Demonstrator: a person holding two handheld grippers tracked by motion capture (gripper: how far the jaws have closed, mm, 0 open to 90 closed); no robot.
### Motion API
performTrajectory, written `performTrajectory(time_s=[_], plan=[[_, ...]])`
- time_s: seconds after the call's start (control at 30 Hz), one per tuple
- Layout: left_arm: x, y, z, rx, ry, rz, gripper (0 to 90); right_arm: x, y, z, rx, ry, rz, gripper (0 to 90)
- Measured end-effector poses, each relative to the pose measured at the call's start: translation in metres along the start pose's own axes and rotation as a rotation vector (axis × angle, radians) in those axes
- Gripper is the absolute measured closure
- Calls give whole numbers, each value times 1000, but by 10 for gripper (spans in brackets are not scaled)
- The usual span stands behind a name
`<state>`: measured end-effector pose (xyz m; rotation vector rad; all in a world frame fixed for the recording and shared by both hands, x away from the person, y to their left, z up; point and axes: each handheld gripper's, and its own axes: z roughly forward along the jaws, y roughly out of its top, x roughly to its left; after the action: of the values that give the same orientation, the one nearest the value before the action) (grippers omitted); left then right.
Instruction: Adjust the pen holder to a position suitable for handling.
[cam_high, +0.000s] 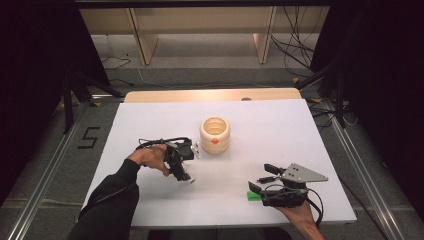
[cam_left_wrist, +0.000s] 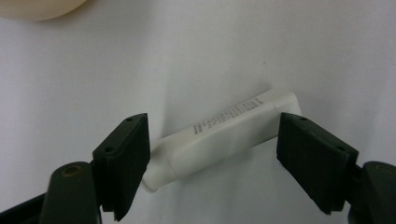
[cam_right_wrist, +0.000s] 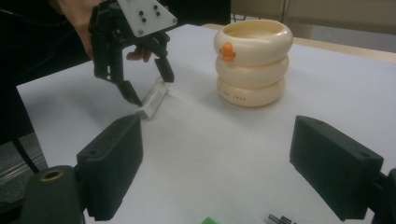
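A white tube (cam_left_wrist: 229, 135) with small grey print lies flat on the white table (cam_high: 280, 130). My left gripper (cam_left_wrist: 212, 126) is open and points down over it, one jaw at each end of the tube; its pads have not closed on it. The right gripper view shows the same left gripper (cam_right_wrist: 152, 89) straddling the tube (cam_right_wrist: 154, 99). From above, the left gripper (cam_high: 184, 175) sits left of centre with the tube's end (cam_high: 190, 180) by its tips. My right gripper (cam_high: 261, 178) is open near the front right with nothing between its jaws; its own view shows it (cam_right_wrist: 217, 135) the same way.
A cream ringed container (cam_high: 215, 134) with an orange spot stands at the table's centre, just beyond the left gripper. A green block (cam_high: 252, 196) lies by the right gripper near the front edge. A wooden board (cam_high: 210, 95) borders the far edge. Cables and stands lie on the floor around.
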<state>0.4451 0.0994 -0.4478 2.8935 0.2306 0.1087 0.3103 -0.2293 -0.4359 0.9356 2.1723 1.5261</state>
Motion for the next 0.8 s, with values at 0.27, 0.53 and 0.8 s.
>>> performTrajectory(time_s=[0.27, 0.53, 0.8], plan=[[-1, 1, 0, 45, -11, 44, 257, 0, 0, 0, -1, 2, 3, 182], [-5, -1, 8, 124, -22, 87, 288, 0, 0, 1, 4, 3, 11, 184], [-4, -3, 13, 139, -34, 62, 381, -1, 0, 0, 5, 3, 17, 185]])
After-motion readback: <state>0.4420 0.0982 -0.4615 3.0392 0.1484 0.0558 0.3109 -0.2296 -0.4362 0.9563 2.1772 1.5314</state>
